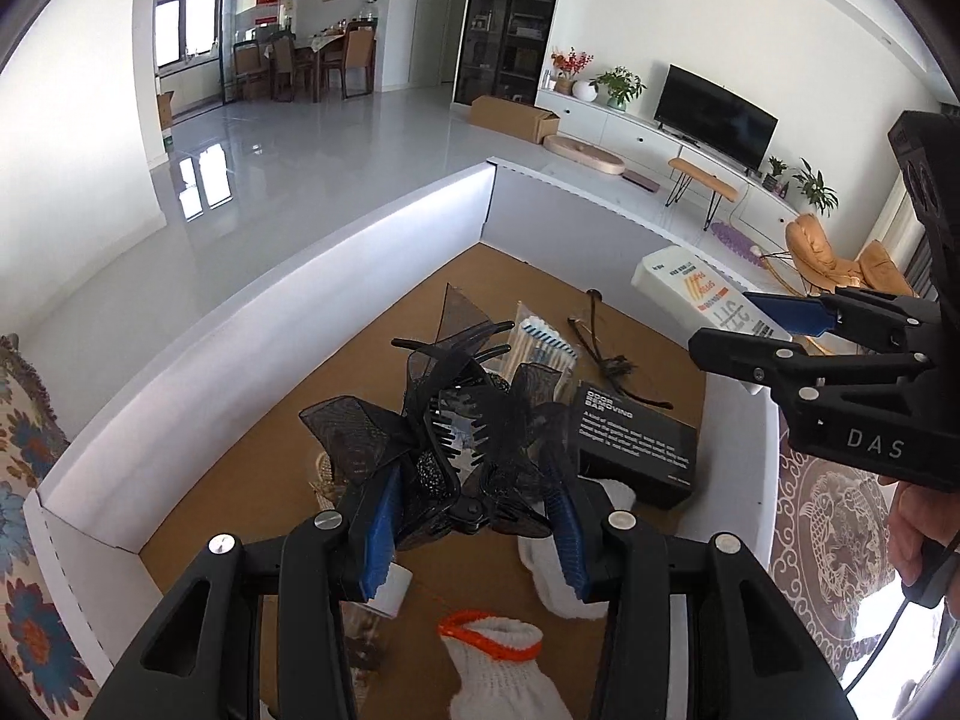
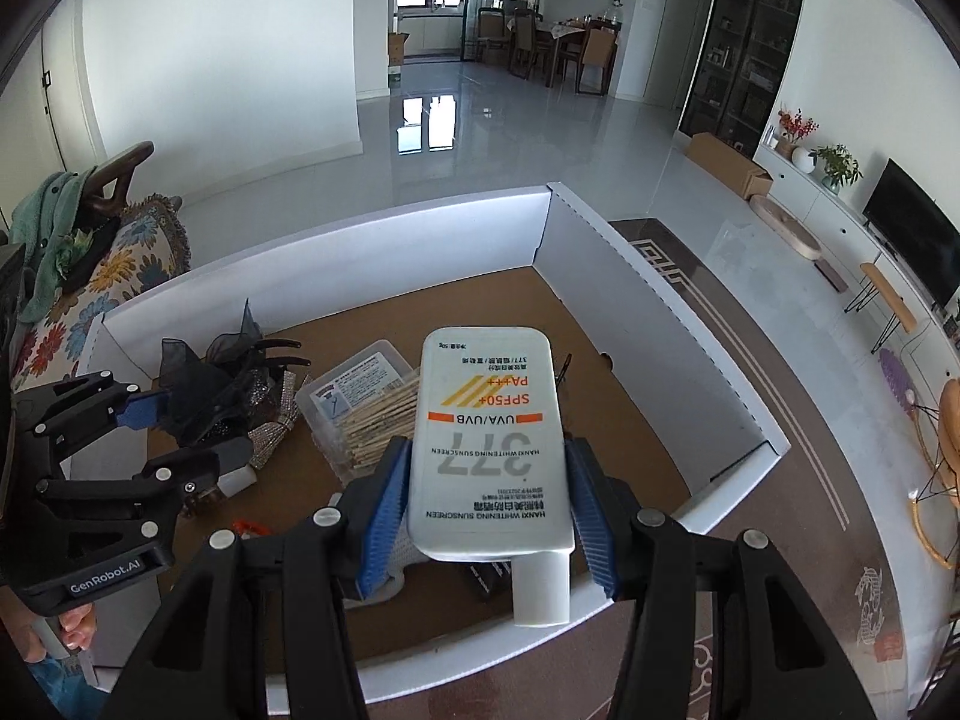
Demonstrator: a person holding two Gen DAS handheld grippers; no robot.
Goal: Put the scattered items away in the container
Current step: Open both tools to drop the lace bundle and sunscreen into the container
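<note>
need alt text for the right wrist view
The right hand-held gripper grips a white sunscreen bottle, cap toward the camera, above a white-walled cardboard box. To its left, the left hand-held gripper holds a black mesh hair clip over the box, near a clear case of cotton swabs.

1. We are in a home's open living room: a television (image 1: 714,110) on a long white cabinet (image 1: 636,120), houseplants (image 1: 618,84) beside it.
2. Beyond the glossy floor (image 2: 510,144), a dining table (image 2: 567,36) with chairs; a floral-covered sofa (image 2: 114,276) at left.
</note>
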